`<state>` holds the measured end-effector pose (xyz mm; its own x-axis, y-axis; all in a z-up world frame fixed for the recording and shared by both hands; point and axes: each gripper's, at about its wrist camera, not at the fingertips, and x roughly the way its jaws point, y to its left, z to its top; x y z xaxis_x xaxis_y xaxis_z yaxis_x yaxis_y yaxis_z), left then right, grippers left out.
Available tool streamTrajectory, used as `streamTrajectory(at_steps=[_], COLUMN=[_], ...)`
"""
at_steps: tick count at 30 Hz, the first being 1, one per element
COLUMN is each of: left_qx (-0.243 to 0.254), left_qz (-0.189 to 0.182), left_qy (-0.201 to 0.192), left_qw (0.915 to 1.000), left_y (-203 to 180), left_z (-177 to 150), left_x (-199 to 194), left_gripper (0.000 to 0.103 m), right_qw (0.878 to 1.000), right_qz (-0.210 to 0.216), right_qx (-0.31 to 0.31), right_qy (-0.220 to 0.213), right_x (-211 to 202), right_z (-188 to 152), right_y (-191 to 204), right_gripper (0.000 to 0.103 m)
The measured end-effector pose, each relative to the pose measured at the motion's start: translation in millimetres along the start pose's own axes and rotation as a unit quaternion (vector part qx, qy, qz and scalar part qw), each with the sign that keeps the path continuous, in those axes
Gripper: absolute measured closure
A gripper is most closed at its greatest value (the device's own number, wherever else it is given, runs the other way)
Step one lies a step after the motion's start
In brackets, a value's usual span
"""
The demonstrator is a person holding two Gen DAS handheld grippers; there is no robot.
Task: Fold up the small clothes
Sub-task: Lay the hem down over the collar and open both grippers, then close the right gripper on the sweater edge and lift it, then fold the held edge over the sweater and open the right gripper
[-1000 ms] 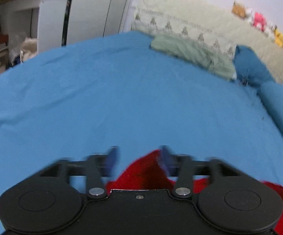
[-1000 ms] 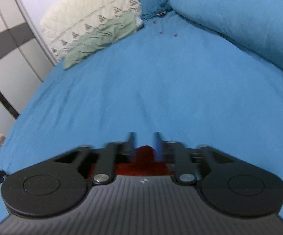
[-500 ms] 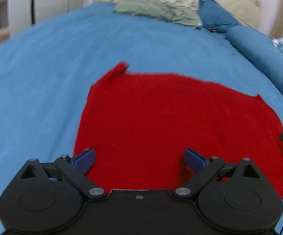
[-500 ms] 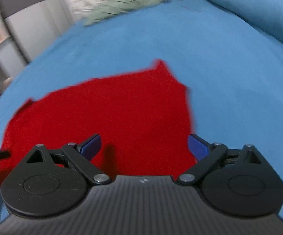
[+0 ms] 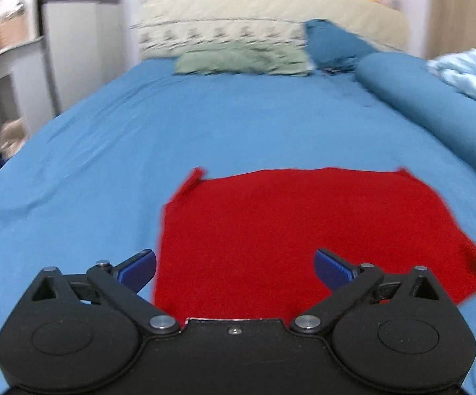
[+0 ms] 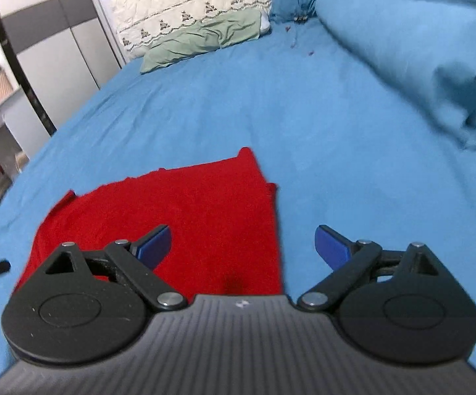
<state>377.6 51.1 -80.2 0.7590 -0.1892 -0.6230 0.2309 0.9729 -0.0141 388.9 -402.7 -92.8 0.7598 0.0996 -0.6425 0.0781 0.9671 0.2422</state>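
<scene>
A small red garment (image 5: 303,227) lies flat on the blue bed sheet (image 5: 205,115), folded into a rough rectangle. My left gripper (image 5: 236,268) is open and empty, held above the garment's near left part. In the right wrist view the garment (image 6: 185,217) lies low and left, its right edge running between the fingers. My right gripper (image 6: 242,247) is open and empty above that near right edge.
Pillows (image 5: 238,56) and a cream headboard cover (image 5: 270,6) lie at the far end. A rolled blue duvet (image 5: 435,105) runs along the right side, seen also in the right wrist view (image 6: 419,49). White shelves (image 5: 4,65) and a wardrobe (image 6: 50,33) stand left.
Both grippers were shut on the red garment a second ago. They have let go, opened wide and pulled back, and the garment now lies flat on the sheet.
</scene>
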Motion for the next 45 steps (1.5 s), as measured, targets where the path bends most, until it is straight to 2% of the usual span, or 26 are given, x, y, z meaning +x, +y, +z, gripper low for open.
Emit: streamTrajectory(at_steps=[1, 4, 8, 12, 15, 18, 20, 22, 26, 27, 28, 29, 32, 35, 37, 40, 42, 45], left_qx=[0.001, 0.003, 0.007, 0.015, 0.021, 0.015, 0.017, 0.024, 0.028, 0.028, 0.028, 0.025, 0.017, 0.020, 0.017, 0.001, -0.008, -0.021], left_qz=[-0.010, -0.031, -0.047, -0.050, -0.047, -0.045, -0.038, -0.031, -0.019, -0.017, -0.014, -0.013, -0.012, -0.015, -0.024, -0.035, -0.023, 0.000], left_qy=[-0.001, 0.008, 0.029, 0.034, 0.040, 0.055, 0.067, 0.081, 0.102, 0.101, 0.102, 0.106, 0.112, 0.114, 0.115, 0.106, 0.080, 0.051], left_qw=[1.0000, 0.9995, 0.9985, 0.9980, 0.9979, 0.9973, 0.9969, 0.9959, 0.9942, 0.9944, 0.9943, 0.9940, 0.9934, 0.9932, 0.9929, 0.9937, 0.9965, 0.9985], left_y=[-7.9, -34.5, -68.5, -89.5, -97.7, -99.5, -101.7, -105.4, -110.8, -111.5, -112.3, -112.5, -111.2, -110.2, -106.0, -87.9, -64.6, -21.8], left_z=[0.0, -1.2, -5.3, -4.7, -4.0, -7.7, -10.0, -14.3, -23.2, -24.1, -23.4, -22.6, -20.2, -17.7, -16.2, -10.9, -9.5, -21.2], left_x=[-3.4, 0.2, 22.6, 41.6, 59.0, 71.5, 82.2, 94.3, 110.0, 110.8, 112.2, 114.0, 117.0, 119.3, 119.1, 104.0, 82.5, 48.4], left_gripper=[0.000, 0.000, 0.000, 0.000, 0.000, 0.000, 0.000, 0.000, 0.000, 0.000, 0.000, 0.000, 0.000, 0.000, 0.000, 0.007, 0.007, 0.007], right_qw=[1.000, 1.000, 0.999, 0.999, 0.999, 0.999, 0.998, 0.998, 0.999, 0.999, 0.998, 0.998, 0.995, 0.990, 0.987, 0.986, 0.982, 0.968], right_qz=[-0.007, -0.014, -0.014, -0.011, -0.023, -0.018, -0.020, -0.023, -0.001, 0.004, 0.012, 0.013, 0.028, 0.062, 0.091, 0.140, 0.184, 0.243], right_qx=[-0.002, 0.001, 0.019, 0.022, 0.015, 0.006, -0.012, -0.037, -0.026, -0.017, -0.005, 0.006, 0.061, 0.114, 0.128, 0.095, 0.049, -0.046], right_qy=[0.004, 0.017, 0.033, 0.036, 0.036, 0.047, 0.050, 0.045, 0.047, 0.050, 0.055, 0.056, 0.070, 0.055, 0.035, 0.008, 0.005, 0.026], right_x=[-1.7, -17.7, -11.1, 11.5, 31.3, 53.1, 62.5, 66.6, 67.0, 66.8, 66.6, 64.4, 60.1, 45.2, 32.8, 17.4, 14.6, 26.1], right_z=[3.9, -17.9, -47.1, -56.6, -60.0, -64.3, -69.0, -74.3, -75.7, -74.6, -72.9, -71.4, -60.4, -42.9, -24.2, 10.1, 27.9, 35.1], right_y=[2.5, -0.3, -5.6, -10.1, -12.9, -10.2, -3.1, 6.0, 8.7, 6.5, 4.6, 3.5, -3.4, -4.4, 6.7, 52.0, 98.7, 183.8], right_gripper=[0.000, 0.000, 0.000, 0.000, 0.000, 0.013, 0.014, 0.022, 0.048, 0.061, 0.064, 0.072, 0.077, 0.078, 0.078, 0.078, 0.078, 0.079])
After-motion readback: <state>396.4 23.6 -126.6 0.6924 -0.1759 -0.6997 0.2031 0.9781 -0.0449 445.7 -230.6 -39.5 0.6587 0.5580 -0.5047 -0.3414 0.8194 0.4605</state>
